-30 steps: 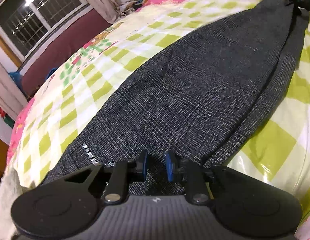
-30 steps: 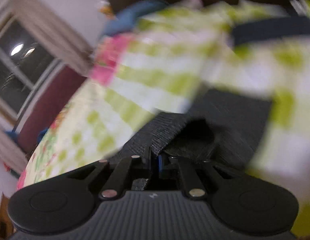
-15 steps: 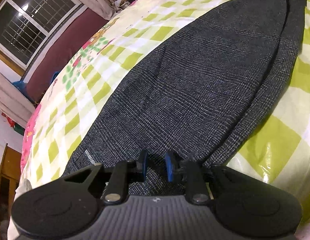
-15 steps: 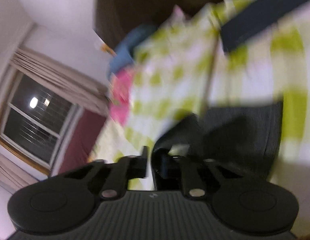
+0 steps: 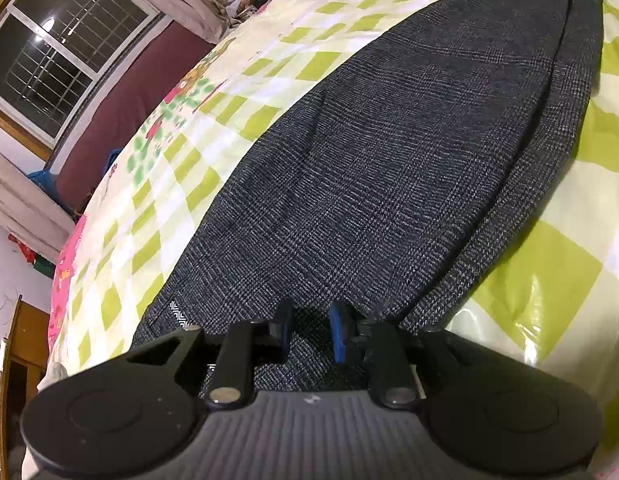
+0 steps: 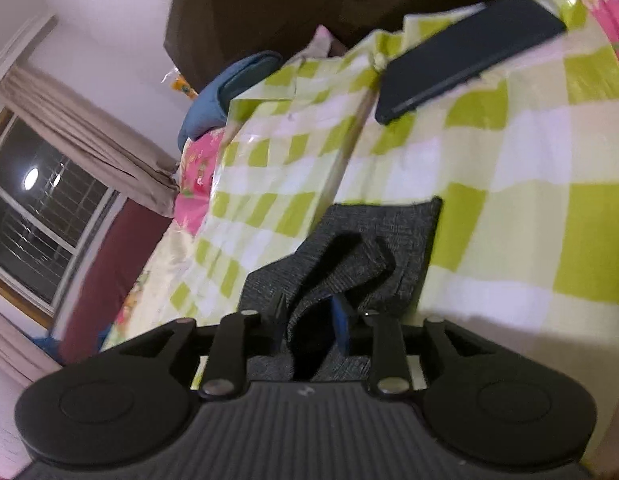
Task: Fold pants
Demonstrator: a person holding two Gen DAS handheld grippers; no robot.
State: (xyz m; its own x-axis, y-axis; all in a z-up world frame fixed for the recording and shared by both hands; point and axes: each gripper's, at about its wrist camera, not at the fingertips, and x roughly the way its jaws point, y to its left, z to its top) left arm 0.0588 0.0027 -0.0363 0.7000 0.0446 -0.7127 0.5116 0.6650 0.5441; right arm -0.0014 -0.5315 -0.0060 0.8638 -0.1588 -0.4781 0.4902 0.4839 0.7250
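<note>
Dark grey checked pants (image 5: 389, 152) lie lengthwise on the green-and-white checked bedspread (image 5: 245, 92), one leg laid over the other. My left gripper (image 5: 309, 330) sits low over the near end of the pants, jaws a little apart with fabric beneath them. In the right wrist view my right gripper (image 6: 309, 326) is partly open around a bunched fold of the pants' cuff end (image 6: 349, 256); the fabric sits loosely between the fingers.
A dark flat phone-like slab (image 6: 465, 56) lies on the bedspread near the headboard. A blue pillow (image 6: 225, 92) sits at the bed's far corner. A window with curtains (image 5: 57, 52) and a maroon wall panel run along the left side.
My right gripper has opened from shut on the cuff to partly open, and its view has swung and steadied. My left gripper has stayed over the near end, jaws unchanged.
</note>
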